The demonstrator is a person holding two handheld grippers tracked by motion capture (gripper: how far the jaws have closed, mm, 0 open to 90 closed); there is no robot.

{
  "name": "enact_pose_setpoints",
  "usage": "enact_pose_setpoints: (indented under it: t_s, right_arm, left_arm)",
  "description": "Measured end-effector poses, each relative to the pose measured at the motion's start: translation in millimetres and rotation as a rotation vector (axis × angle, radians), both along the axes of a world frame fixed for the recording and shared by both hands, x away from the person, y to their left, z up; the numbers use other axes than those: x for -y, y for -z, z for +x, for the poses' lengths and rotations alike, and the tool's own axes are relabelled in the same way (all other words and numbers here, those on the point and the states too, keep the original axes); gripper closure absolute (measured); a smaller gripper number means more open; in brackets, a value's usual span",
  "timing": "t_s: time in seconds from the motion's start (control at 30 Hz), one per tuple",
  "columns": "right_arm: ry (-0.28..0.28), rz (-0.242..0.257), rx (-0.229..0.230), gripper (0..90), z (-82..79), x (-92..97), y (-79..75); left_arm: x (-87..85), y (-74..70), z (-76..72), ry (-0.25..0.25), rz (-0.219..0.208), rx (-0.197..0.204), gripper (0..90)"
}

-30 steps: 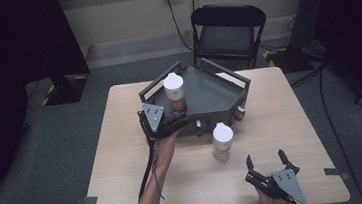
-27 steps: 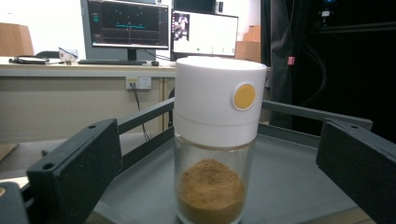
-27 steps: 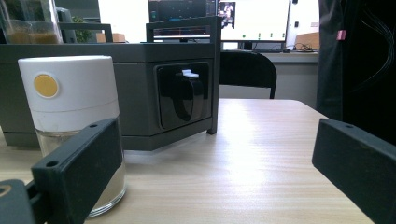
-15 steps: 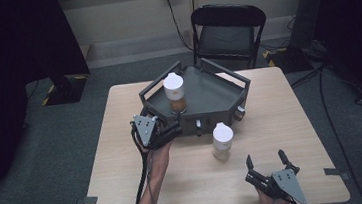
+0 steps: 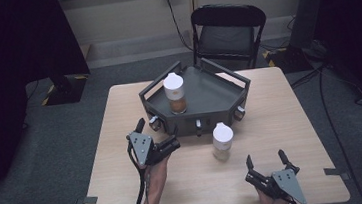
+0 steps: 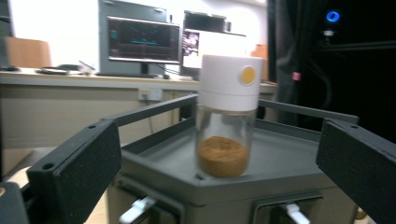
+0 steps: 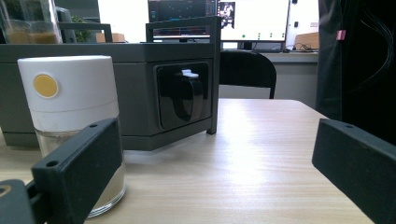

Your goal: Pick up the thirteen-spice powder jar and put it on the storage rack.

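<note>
In the high view the left gripper (image 5: 157,126) sits left of centre, just in front of the dark tray (image 5: 228,95), its fingers spread with nothing between them. A jar (image 5: 174,93) with a white cap and brown powder stands upright on the tray's left part, above the gripper in the frame and apart from it; in the left gripper view that jar (image 6: 227,114) stands centred between the spread fingers (image 6: 77,175), farther off. A second jar (image 5: 222,141) stands upright on the counter (image 5: 112,138), just below the tray's front wall. The right gripper (image 5: 268,163) rests at lower right, fingers spread and empty, near the second jar but not touching it. In the right gripper view this jar (image 7: 70,107) stands at left, beyond the left finger.
</note>
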State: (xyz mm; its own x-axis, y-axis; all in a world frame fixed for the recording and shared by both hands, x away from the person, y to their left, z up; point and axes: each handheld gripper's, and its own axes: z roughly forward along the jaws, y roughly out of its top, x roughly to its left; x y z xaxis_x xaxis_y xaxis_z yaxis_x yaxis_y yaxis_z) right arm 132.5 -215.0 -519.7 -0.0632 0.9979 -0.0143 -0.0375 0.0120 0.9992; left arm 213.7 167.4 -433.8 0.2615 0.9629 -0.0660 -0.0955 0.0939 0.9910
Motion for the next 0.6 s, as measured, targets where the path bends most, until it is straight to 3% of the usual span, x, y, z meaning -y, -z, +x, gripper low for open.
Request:
enact_pose_setpoints:
  t_s: [0.27, 0.37, 0.6]
  right_arm:
    - [0.003, 0.0, 0.0, 0.2, 0.0, -0.5, 0.0]
    - [0.003, 0.0, 0.0, 0.2, 0.0, -0.5, 0.0]
    - [0.004, 0.0, 0.0, 0.2, 0.0, -0.6, 0.1]
  left_arm:
    - [-5.9, 14.9, -13.3, -0.018, -0.002, -0.006, 0.0]
    - [-9.9, 21.4, -17.7, -0.024, 0.019, -0.006, 0.0]
    - [-13.0, 45.6, -32.1, -0.031, 0.013, -0.012, 0.0]
